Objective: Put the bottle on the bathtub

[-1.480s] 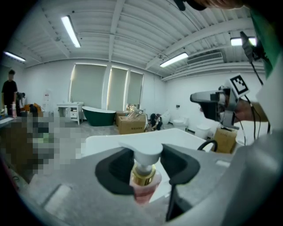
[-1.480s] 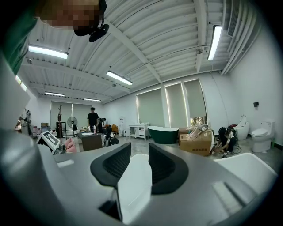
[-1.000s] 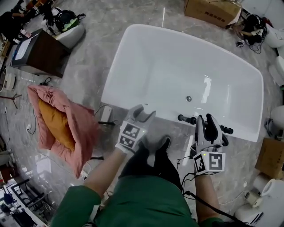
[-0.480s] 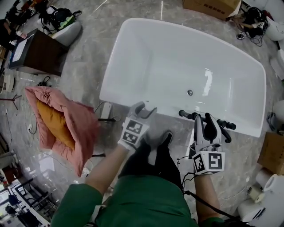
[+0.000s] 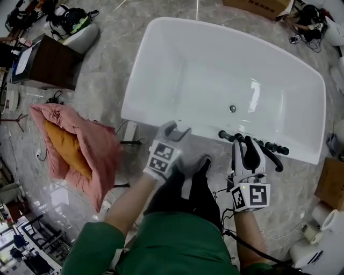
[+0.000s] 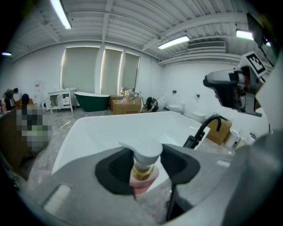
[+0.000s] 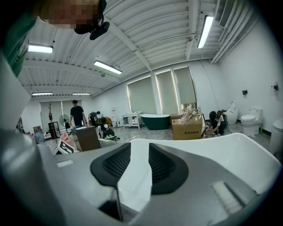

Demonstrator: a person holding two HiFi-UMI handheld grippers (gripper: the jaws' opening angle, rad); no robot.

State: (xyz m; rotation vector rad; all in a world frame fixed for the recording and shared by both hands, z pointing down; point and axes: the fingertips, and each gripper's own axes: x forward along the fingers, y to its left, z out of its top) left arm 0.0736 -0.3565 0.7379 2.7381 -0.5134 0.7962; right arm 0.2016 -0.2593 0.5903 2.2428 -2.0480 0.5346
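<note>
A pump bottle (image 6: 146, 152) with a white pump head, gold collar and pink body is clamped between the jaws of my left gripper (image 6: 147, 164). In the head view the left gripper (image 5: 174, 132) hovers just before the near rim of the white bathtub (image 5: 161, 70), and the bottle is hidden under it. My right gripper (image 5: 248, 153) is at the near rim beside the black faucet (image 5: 269, 146). Its jaws stand a little apart with nothing between them; the bathtub (image 7: 221, 150) shows through the gap of the right gripper (image 7: 139, 165).
A pink and orange cushion (image 5: 80, 150) lies on the marble floor to the left, with a dark cabinet (image 5: 48, 62) behind it. A cardboard box (image 5: 258, 5) stands beyond the tub. White fixtures (image 5: 322, 236) and cables are at the right. A person (image 7: 77, 114) stands far off.
Both grippers have edged a little toward the tub's near rim. The right gripper now sits closer to the black faucet. The left one still holds the bottle.
</note>
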